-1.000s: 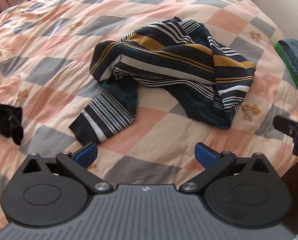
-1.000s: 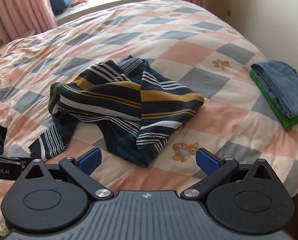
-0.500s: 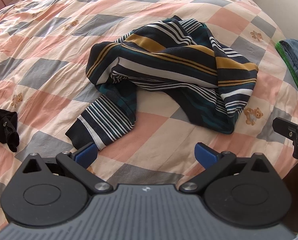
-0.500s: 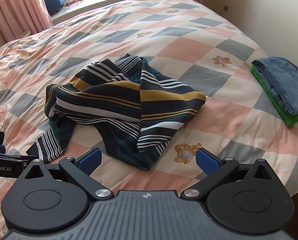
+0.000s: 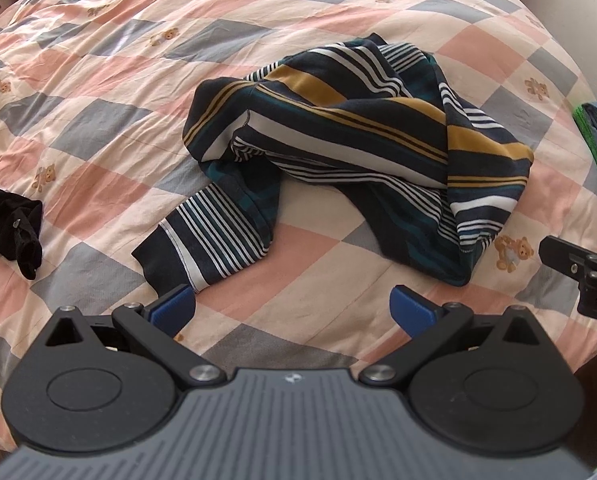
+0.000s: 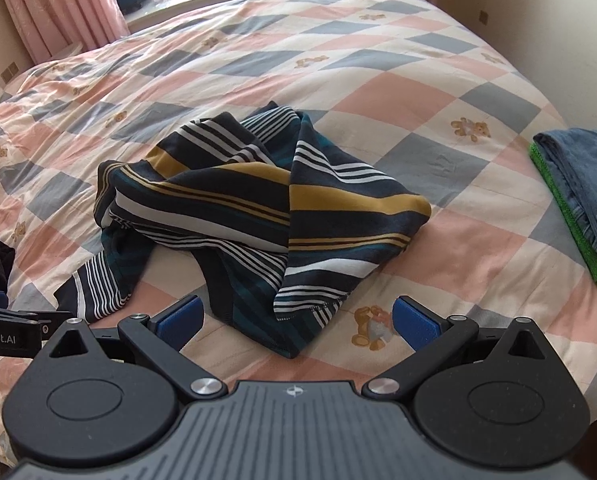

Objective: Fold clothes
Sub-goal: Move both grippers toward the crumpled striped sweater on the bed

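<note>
my left gripper hangs just above the near edge of the bed, its blue pads spread wide with nothing between them. its left pad sits right by the cuff end of a striped sleeve; i cannot tell whether they touch. my right gripper is likewise spread apart and empty, and the lowest fold of the shirt hangs between its pads in the view.

the striped shirt, navy with white, mustard and teal bands, lies crumpled in a heap in the middle of the checked quilt, one sleeve trailing toward my left. off to the right near the bed's edge sits a folded blue garment on top of a green one. at the far left lies a small black garment, well apart from the shirt. pink curtains hang by the window behind.
</note>
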A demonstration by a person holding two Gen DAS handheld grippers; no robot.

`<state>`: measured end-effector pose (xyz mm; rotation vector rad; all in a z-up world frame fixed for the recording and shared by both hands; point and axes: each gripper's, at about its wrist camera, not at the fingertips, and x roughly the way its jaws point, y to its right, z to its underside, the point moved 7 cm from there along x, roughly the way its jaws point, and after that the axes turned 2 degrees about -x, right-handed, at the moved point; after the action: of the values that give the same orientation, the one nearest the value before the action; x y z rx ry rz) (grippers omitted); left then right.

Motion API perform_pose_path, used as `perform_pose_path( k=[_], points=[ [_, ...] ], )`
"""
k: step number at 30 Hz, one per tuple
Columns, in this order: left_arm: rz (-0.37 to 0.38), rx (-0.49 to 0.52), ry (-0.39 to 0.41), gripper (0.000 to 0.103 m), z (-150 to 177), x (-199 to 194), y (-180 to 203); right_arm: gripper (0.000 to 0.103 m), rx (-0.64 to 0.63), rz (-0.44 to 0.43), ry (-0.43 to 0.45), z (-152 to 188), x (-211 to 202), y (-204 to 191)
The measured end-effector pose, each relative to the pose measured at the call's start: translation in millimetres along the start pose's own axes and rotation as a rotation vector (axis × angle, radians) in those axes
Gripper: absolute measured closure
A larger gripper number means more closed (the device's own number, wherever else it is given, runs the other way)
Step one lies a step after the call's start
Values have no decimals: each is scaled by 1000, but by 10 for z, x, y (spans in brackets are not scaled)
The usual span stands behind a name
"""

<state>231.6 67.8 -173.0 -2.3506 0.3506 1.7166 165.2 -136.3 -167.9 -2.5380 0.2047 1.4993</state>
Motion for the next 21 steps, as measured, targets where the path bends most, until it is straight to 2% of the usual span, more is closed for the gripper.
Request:
perform_pose_path(
  k=[13,21],
  points=[
    [-30,-69,16,1,-36,-77,-95,0,-55,-47,1,-167,85,-91],
    [-21,-81,13,1,-34,-31,-122,0,-66,-58,2,-197,150,-129]
  ],
)
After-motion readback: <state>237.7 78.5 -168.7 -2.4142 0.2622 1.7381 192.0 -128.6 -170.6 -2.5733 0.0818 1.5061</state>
